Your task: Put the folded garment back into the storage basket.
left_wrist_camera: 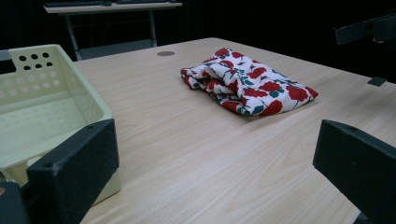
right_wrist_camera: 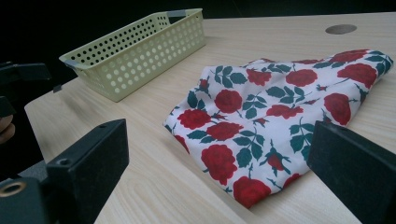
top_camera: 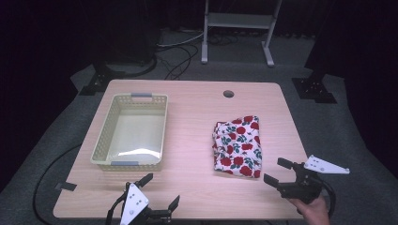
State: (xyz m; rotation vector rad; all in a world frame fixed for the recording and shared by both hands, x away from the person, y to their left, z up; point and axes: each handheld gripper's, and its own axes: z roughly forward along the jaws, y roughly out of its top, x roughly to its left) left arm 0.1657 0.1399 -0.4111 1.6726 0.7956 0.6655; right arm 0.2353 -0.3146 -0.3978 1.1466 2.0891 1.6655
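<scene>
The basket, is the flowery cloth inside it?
No, the flowery cloth lies on the table, apart from the basket.

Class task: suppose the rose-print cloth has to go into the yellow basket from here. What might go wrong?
1. The cloth is loosely folded, so pinching one layer may let it unfold and drag on the table.
2. The basket looks light; trailing cloth might catch its rim and shift it.
3. Both the left gripper and right gripper are open near the table's front edge, so the reach is long.
</scene>
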